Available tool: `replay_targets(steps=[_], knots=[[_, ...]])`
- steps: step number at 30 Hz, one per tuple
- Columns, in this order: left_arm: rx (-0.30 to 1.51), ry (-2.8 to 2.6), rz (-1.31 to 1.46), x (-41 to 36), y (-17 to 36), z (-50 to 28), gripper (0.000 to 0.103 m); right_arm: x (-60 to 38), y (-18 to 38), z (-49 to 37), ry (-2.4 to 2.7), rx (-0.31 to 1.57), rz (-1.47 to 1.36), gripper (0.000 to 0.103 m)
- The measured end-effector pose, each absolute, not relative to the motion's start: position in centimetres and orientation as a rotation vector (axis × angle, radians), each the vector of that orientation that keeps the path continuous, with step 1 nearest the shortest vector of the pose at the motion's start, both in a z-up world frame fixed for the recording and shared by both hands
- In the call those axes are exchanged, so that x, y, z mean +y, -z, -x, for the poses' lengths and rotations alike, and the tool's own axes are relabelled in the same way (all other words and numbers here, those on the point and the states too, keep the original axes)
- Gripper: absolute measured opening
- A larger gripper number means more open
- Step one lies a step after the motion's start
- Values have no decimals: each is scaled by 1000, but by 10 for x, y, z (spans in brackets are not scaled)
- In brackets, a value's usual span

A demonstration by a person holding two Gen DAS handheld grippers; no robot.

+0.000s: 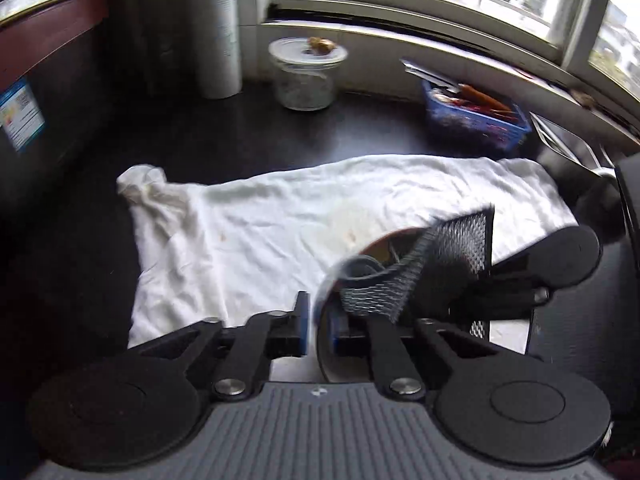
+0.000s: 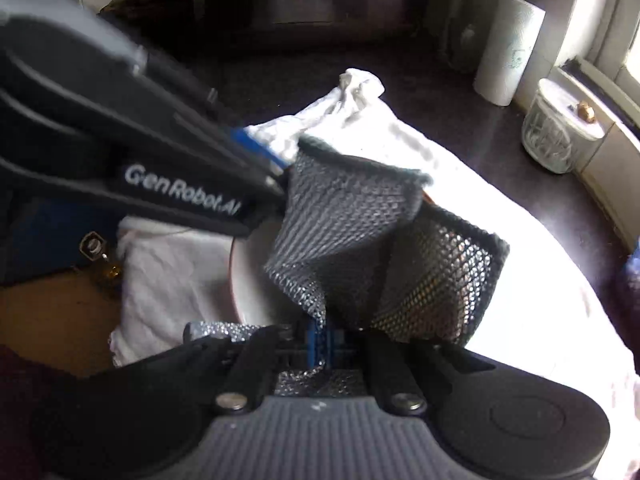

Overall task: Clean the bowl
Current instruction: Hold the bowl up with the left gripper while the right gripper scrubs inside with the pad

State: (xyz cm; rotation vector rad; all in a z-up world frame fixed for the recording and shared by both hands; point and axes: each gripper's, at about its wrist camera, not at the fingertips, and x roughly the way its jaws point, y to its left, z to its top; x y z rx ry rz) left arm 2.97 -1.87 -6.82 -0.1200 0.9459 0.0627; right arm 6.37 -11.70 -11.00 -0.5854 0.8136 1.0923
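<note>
Bowl (image 1: pixel 344 264) rim in left gripper (image 1: pixel 318 334)

Daylight entered through the window (image 1: pixel 460 4) at upper right of the left wrist view, where the panes were overexposed. The dark countertop (image 1: pixel 224 132) and the left margin lay in deep shadow. In the right wrist view the white cloth (image 2: pixel 500 280) was blown out to featureless glare. Motion blur softened the mesh scrubber (image 2: pixel 340 216) and the bowl rim (image 1: pixel 326 280). Fisheye distortion curved the window frame and darkened the corners.
</note>
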Motion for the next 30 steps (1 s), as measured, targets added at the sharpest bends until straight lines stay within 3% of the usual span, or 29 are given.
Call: replay_targets(steps=[15, 23, 27, 30], knots=[[893, -233, 812, 40, 108, 7, 8, -103, 114, -72, -1061, 843, 472, 3], [966, -284, 1448, 58, 157, 37, 9, -100, 106, -75, -1111, 947, 388, 6], [989, -261, 1493, 56, 156, 34, 11, -101, 97, -80, -1105, 931, 422, 6], [1046, -226, 1213, 53, 133, 16, 18, -98, 95, -88, -1094, 931, 475, 6]])
